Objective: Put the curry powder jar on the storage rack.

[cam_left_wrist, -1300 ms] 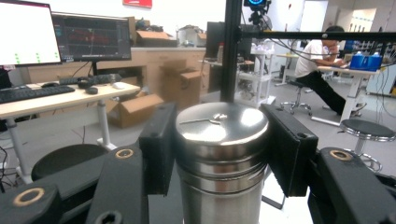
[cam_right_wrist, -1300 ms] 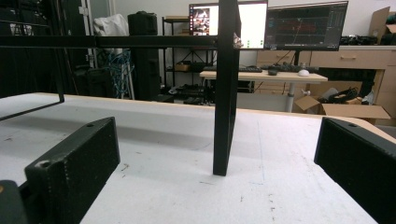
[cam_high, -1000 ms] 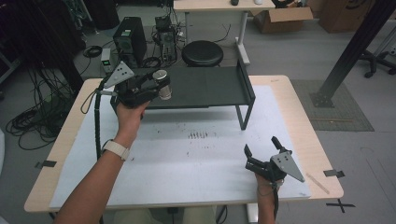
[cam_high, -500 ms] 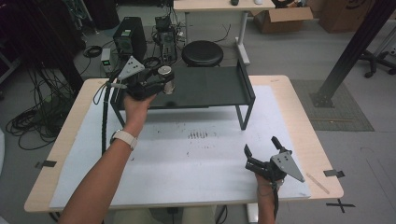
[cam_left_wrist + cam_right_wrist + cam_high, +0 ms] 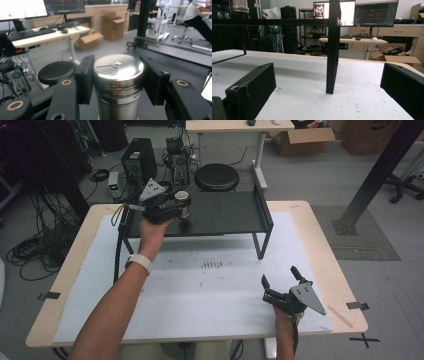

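Polished steel fills my left gripper view: a round metal canister with a domed lid stands upright between my jaws. From the high view I have the left gripper up at about eleven o'clock on the bench, over the left end of the black raised shelf, and the canister is there with it. The jaws sit on either side of its upper body; the left pad looks to be touching the wall and the right one flares away a little, so I judge a light clamp just under the lid rim. I cannot tell whether its base rests on the shelf.

Handling-wise, I expect it to be rigid and slick, with no give, so it could slip or twist under a loose squeeze. The ridged bands below the lid look like the best purchase. Weight I can't read; it may be empty.

My right gripper waits at five o'clock, low on the white mat, jaws wide apart and empty, facing a shelf leg.
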